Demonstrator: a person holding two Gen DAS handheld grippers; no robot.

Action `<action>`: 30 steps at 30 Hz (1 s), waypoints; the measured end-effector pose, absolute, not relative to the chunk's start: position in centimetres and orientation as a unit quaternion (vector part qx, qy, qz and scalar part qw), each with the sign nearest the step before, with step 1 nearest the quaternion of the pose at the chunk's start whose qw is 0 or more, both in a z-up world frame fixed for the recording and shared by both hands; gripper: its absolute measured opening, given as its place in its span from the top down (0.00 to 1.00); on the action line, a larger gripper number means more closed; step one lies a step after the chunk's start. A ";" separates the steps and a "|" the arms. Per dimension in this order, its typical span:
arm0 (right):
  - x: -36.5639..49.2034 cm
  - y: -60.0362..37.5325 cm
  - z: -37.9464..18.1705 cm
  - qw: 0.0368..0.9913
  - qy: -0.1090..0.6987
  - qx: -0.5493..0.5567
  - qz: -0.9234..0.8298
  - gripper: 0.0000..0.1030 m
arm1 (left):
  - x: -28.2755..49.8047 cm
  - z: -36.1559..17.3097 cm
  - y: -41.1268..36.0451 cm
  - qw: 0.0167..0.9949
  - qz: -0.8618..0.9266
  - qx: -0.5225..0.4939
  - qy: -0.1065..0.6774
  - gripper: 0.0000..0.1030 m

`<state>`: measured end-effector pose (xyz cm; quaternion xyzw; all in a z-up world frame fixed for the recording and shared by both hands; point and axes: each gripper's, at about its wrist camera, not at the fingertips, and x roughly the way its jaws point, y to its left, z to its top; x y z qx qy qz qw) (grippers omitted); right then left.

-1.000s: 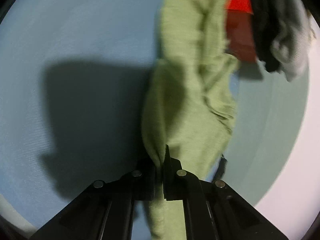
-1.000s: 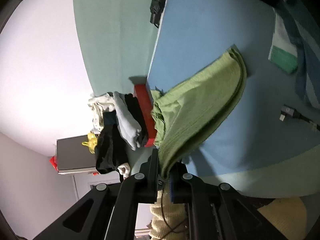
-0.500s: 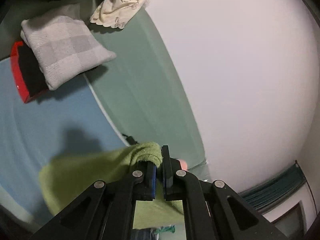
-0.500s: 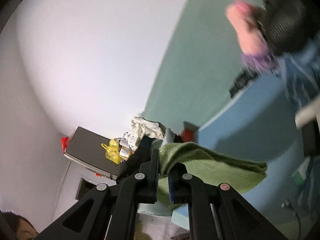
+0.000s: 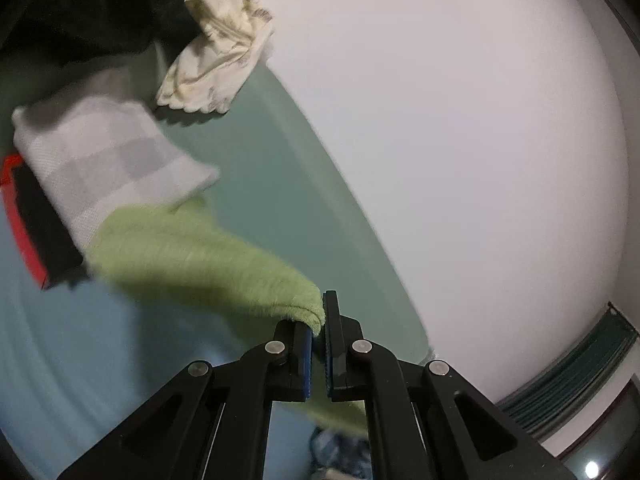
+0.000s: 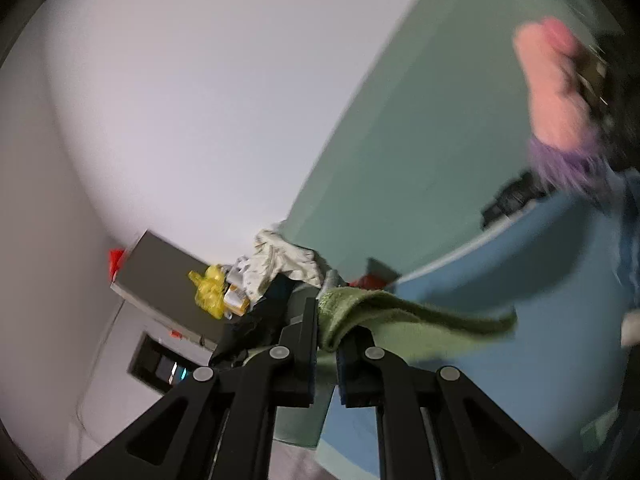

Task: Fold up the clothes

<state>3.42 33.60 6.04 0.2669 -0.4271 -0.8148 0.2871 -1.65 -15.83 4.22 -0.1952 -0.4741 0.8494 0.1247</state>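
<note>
Fuzzy green towel (image 5: 192, 256) hangs in soft folds.

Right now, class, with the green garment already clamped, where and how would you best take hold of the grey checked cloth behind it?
Grip the grey checked cloth at its free corner that sticks out toward the green wall, coming from that side. It looks folded and thick, and its other end lies over a red-edged black item, with the green garment overlapping its near edge.

Grey cabinet (image 6: 160, 276); yellow bag (image 6: 208, 288) on it.
</note>
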 end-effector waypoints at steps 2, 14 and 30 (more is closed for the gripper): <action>3.8 33.2 4.3 0.272 -0.416 0.280 -0.821 0.92 | -1.7 -0.4 -16.1 0.106 0.833 -0.236 -0.488 0.96; 12.0 32.6 -20.6 0.118 -0.508 0.515 -0.681 0.92 | 3.1 -23.3 -16.1 -0.024 0.709 -0.449 -0.543 0.96; 13.7 33.1 -20.6 0.088 -0.497 0.529 -0.682 0.91 | 4.6 -23.4 -16.4 -0.030 0.711 -0.453 -0.537 0.96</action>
